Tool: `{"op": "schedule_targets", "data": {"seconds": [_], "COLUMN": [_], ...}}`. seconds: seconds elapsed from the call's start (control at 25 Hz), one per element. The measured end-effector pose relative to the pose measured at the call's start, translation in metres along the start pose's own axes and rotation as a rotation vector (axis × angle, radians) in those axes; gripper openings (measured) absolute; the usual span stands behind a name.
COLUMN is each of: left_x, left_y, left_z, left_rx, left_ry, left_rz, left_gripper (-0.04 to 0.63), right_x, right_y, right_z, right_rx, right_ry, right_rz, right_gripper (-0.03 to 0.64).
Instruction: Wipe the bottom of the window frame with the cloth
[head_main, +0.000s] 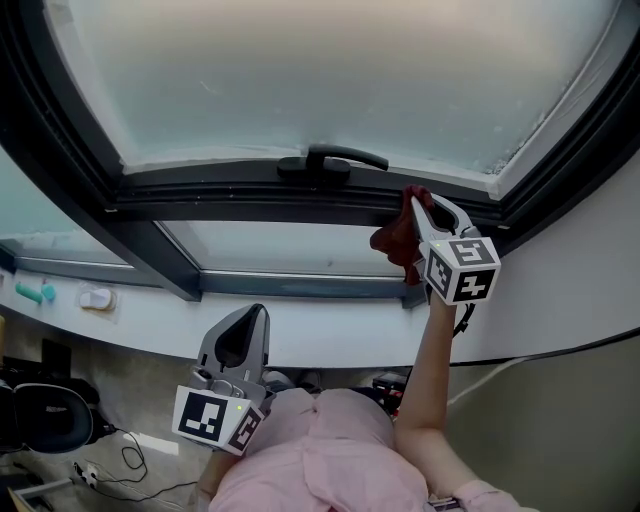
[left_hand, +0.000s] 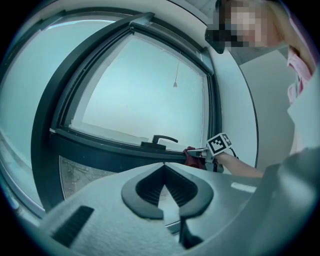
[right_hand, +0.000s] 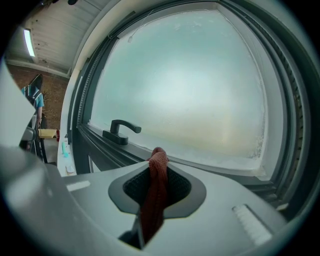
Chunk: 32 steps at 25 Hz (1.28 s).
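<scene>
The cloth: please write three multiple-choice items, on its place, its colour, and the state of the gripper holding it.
1. Where is the cloth?
A. on the floor
B. at the bottom of the window frame, right of the handle
C. on a chair

2. What colour is the cloth?
A. blue
B. white
C. dark red

3. How is the right gripper?
A. shut on the cloth
B. open and empty
C. open around the handle

Answers: 1 B, the head view shows it at the frame's bottom; 2 C, it is red in every view; 3 A, the right gripper view shows it pinched between the jaws.
</scene>
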<state>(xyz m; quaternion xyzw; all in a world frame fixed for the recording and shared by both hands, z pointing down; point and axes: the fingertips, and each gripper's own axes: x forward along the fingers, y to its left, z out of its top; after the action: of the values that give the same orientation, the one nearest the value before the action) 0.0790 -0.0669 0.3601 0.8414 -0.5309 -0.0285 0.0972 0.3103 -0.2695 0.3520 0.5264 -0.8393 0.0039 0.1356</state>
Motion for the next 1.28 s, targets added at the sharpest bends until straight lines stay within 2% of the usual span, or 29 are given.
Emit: {"op": "schedule_targets", "data": {"seconds": [0.64,1.28], "left_x": [0.003,0.007], "left_y": [-0.001,-0.003], "left_z": [-0.003,-0.003], "left_rx": [-0.007,0.002], "left_ry": [0.007,0.01], "left_rz": [0.005,0.007], "left_gripper": [-0.002,-0.003], "right_x": [-0.008,-0.023], "right_y": [-0.021,-0.058], "right_z": [-0.005,-0.013], "right_rx": [0.029,0.067], "right_ry": [-0.01,-0.008], "right_rz": [-0.026,-0.094], "right_gripper": [0.052,0.052]}}
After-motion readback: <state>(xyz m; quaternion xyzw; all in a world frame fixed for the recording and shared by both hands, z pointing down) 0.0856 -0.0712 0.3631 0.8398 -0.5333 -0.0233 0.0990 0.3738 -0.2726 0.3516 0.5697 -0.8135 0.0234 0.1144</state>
